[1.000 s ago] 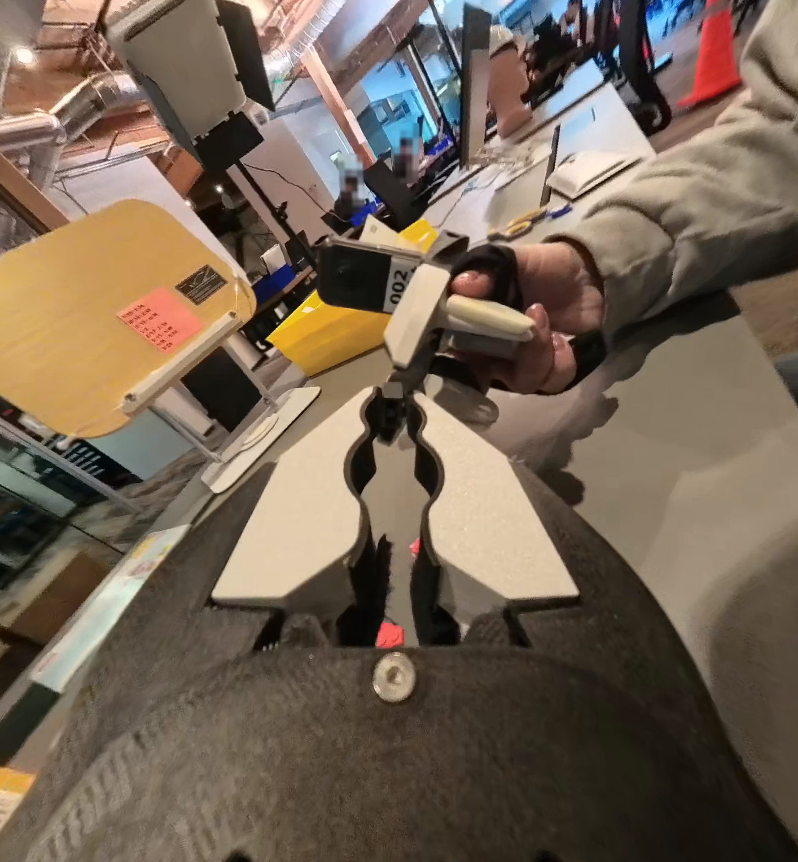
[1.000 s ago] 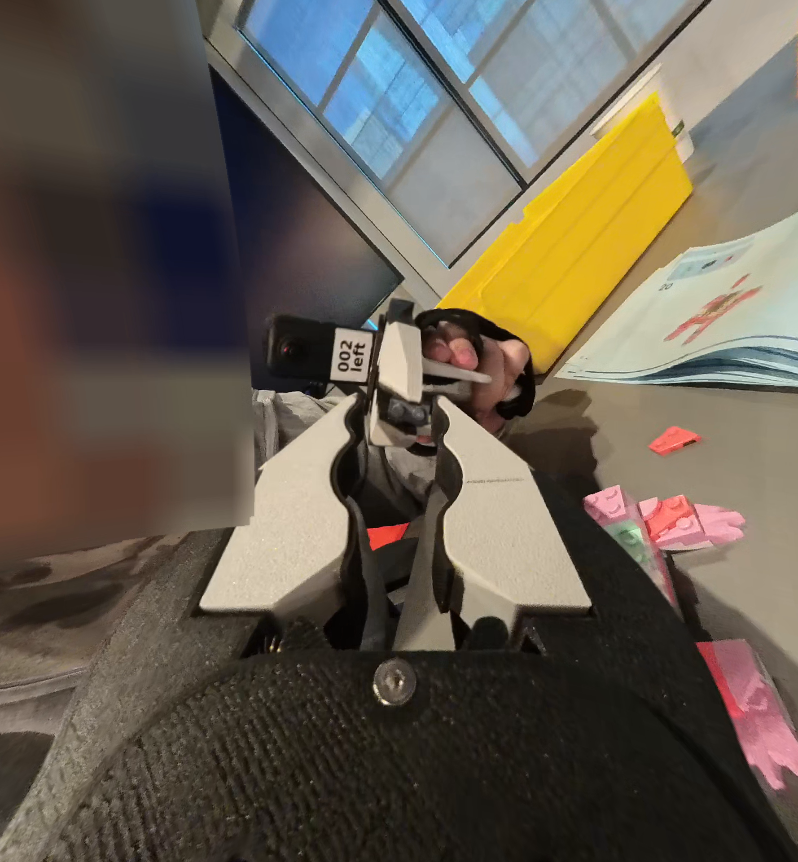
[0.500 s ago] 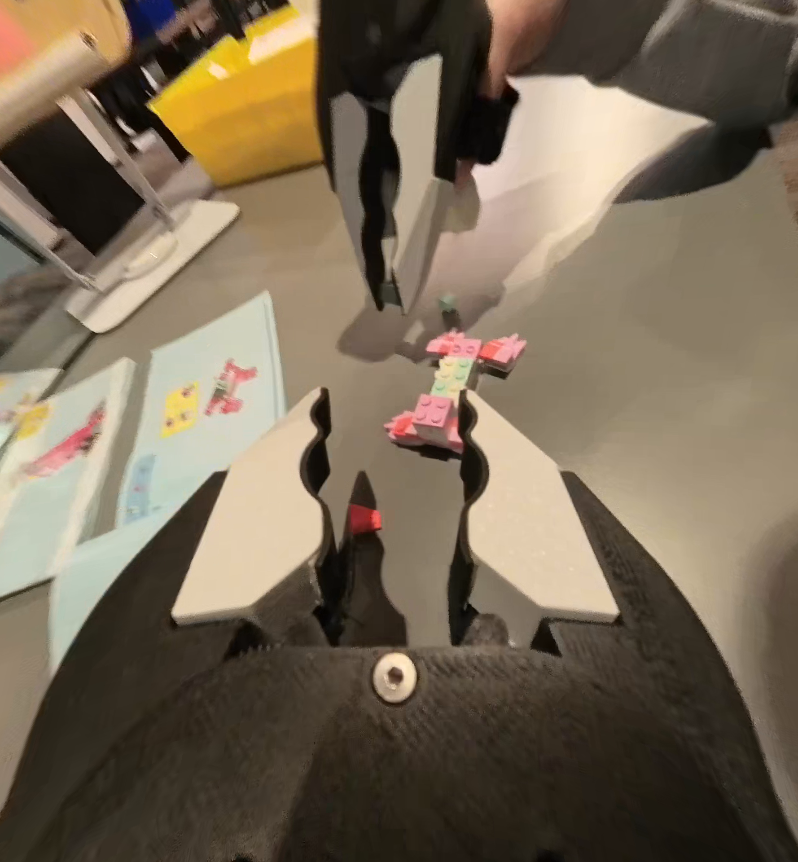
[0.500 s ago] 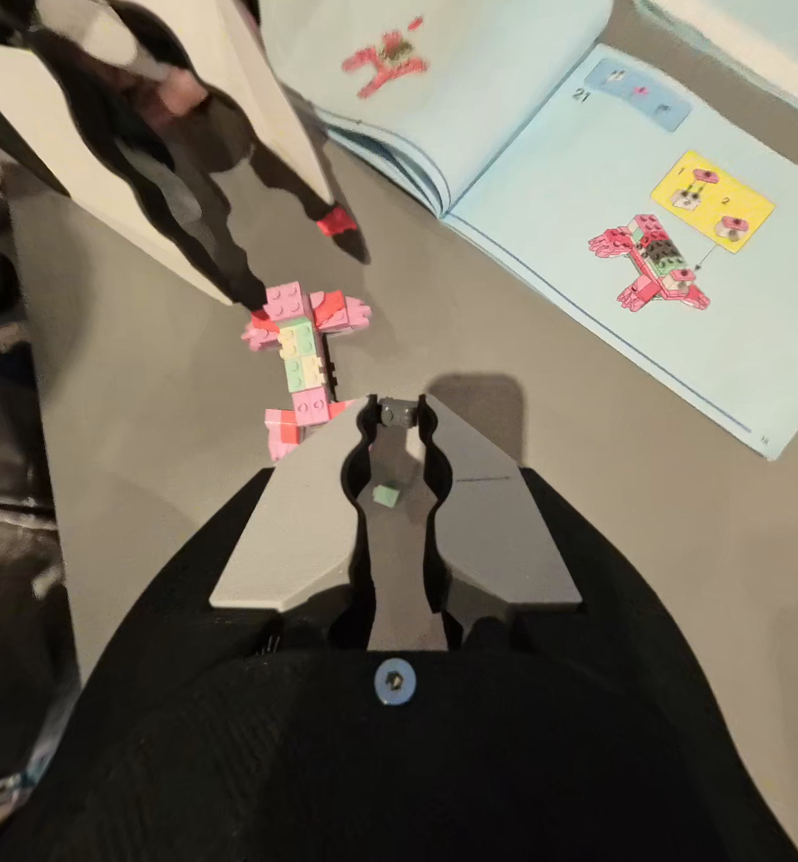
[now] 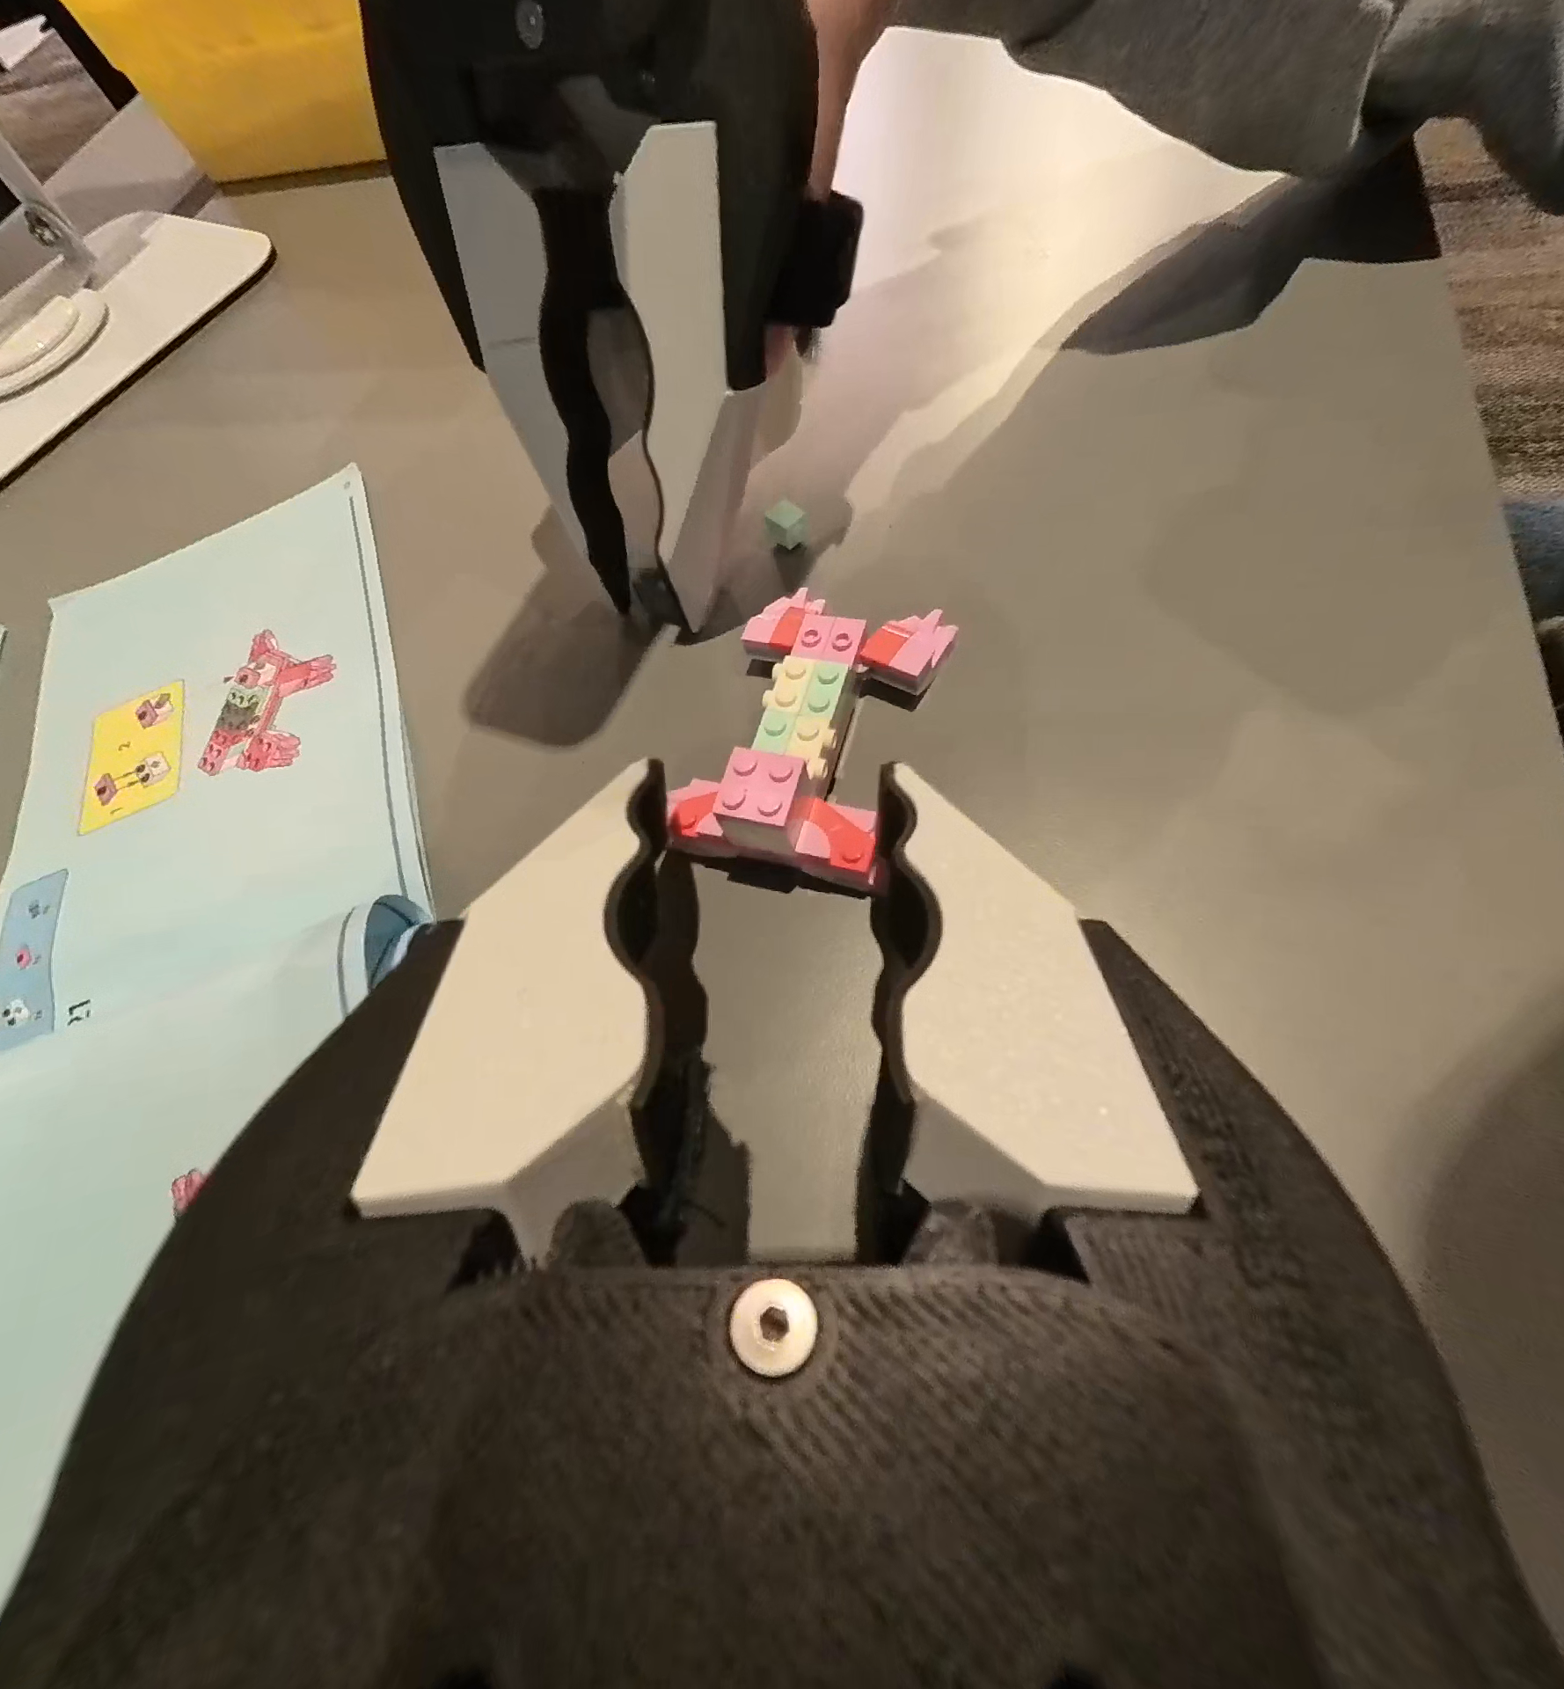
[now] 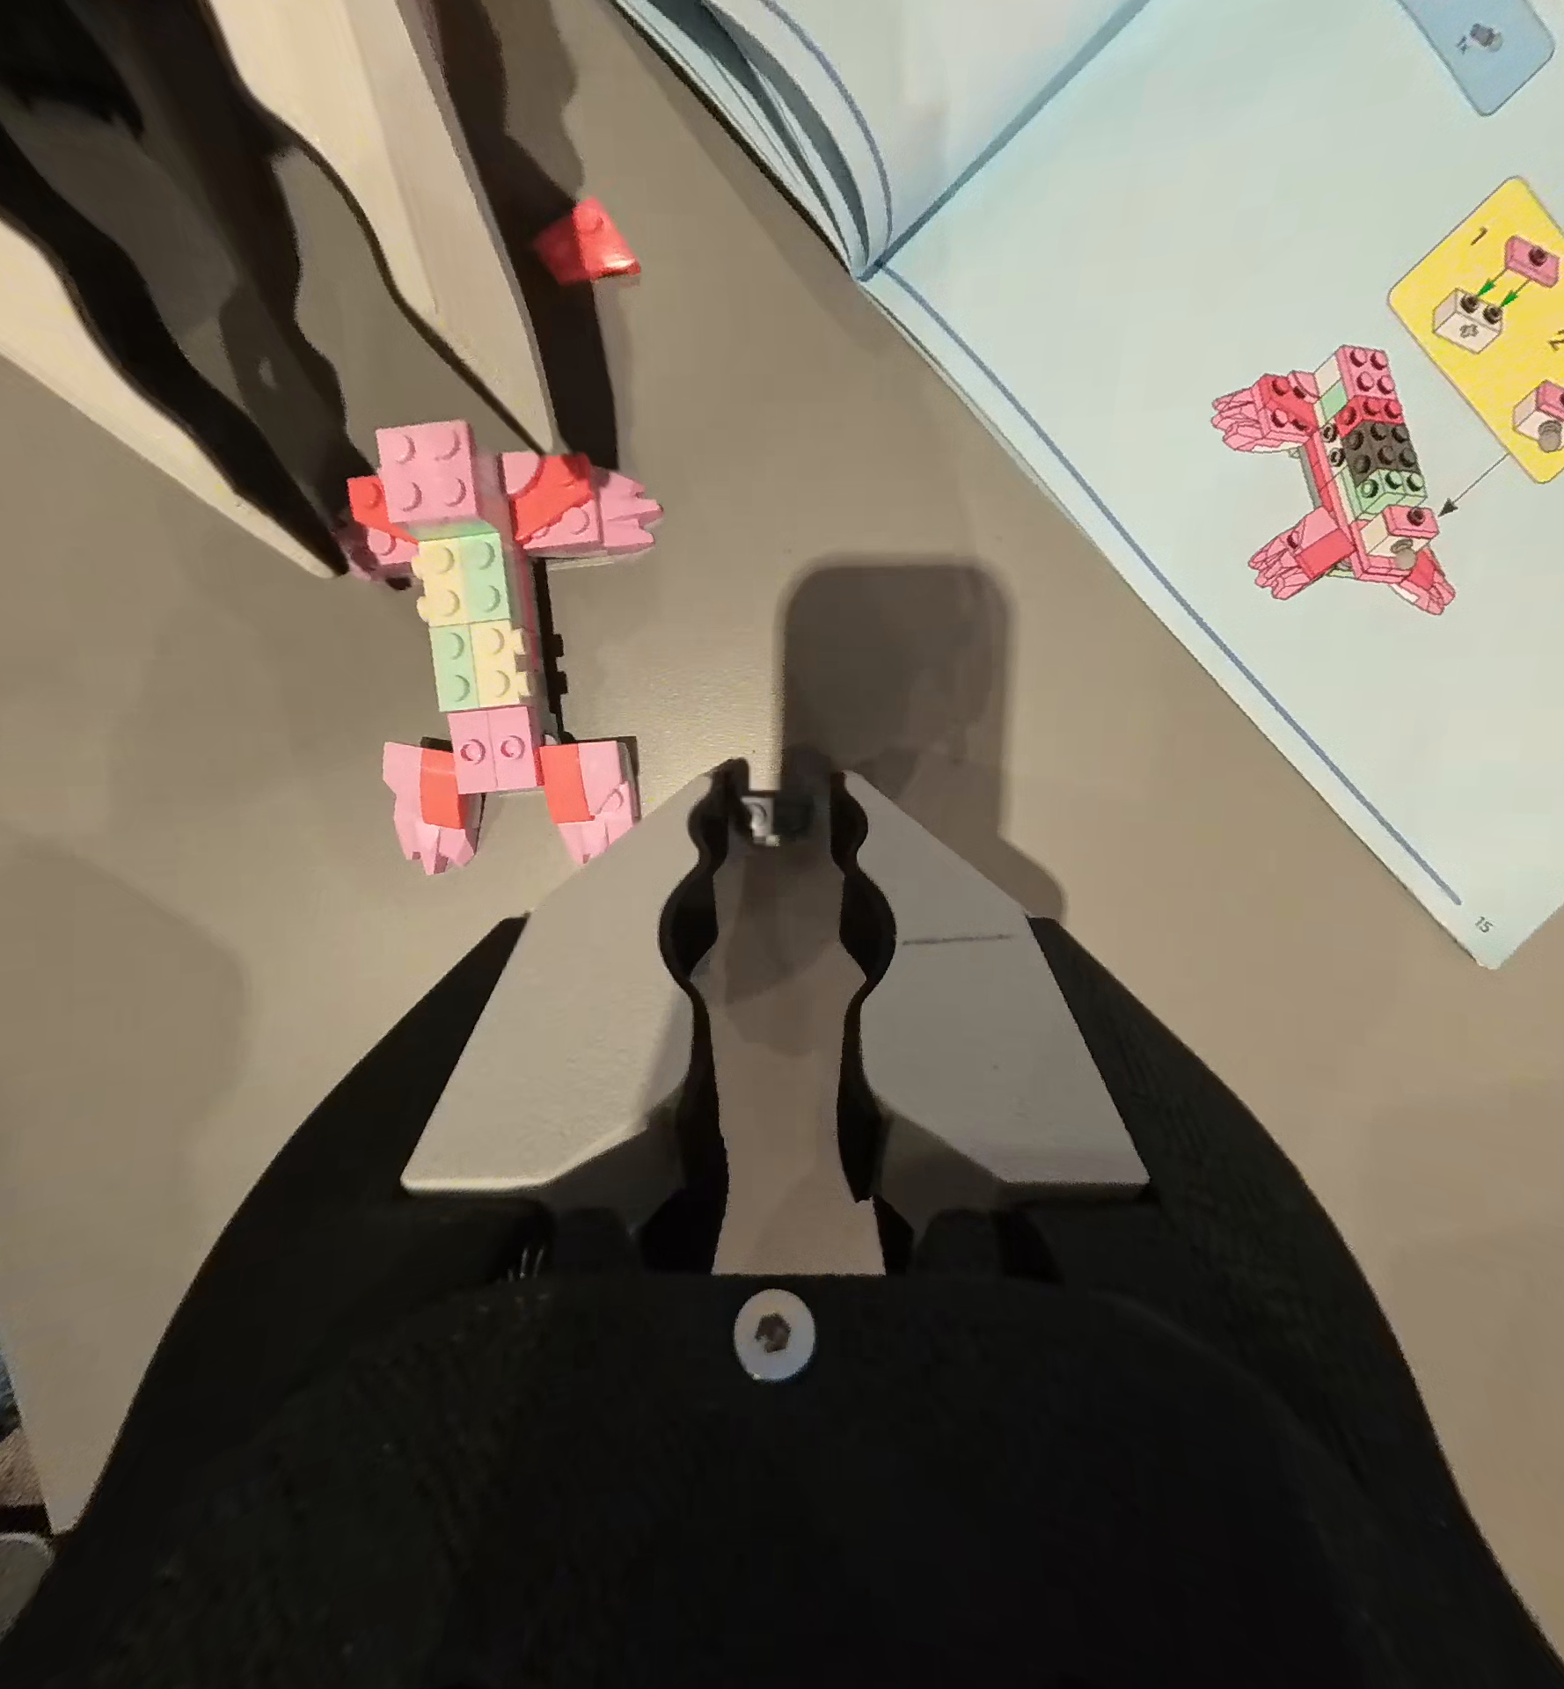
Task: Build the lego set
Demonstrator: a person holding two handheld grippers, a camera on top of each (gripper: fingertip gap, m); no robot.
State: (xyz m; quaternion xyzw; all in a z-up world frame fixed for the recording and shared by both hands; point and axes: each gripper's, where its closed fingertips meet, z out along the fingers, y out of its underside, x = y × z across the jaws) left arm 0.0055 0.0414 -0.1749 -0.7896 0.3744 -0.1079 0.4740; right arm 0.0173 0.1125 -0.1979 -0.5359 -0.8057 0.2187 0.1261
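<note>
Lying flat on the grey bench (image 5: 1217,731) is the half-built lego model (image 5: 806,731), a pink and red creature with a pale green and cream back and clawed feet splayed at both ends. The left gripper (image 5: 771,786) hangs low over its near end with the jaws spread apart, one fingertip on each side of the model's red and pink feet; whether the tips touch the bricks I cannot tell. In the right wrist view the same model (image 6: 477,640) sits just left of the right gripper (image 6: 776,804), whose jaws are drawn close together on a small dark grey piece (image 6: 783,816) pinched at the very tips. From the left wrist view that right gripper (image 5: 655,599) comes down steeply beside the model's far end, tips near the bench, held by a hand in a grey sleeve (image 5: 1308,100).

A small pale green cube (image 5: 783,525) rests alone on the bench just beyond the model. A loose red brick (image 6: 586,247) lies farther off, near the open instruction booklet (image 6: 1217,274), whose light blue pages show drawings of the pink creature. The booklet (image 5: 212,731) spreads out to the left of the left gripper. A yellow box (image 5: 239,82) and a white stand base (image 5: 120,274) sit at the far side of the bench.
</note>
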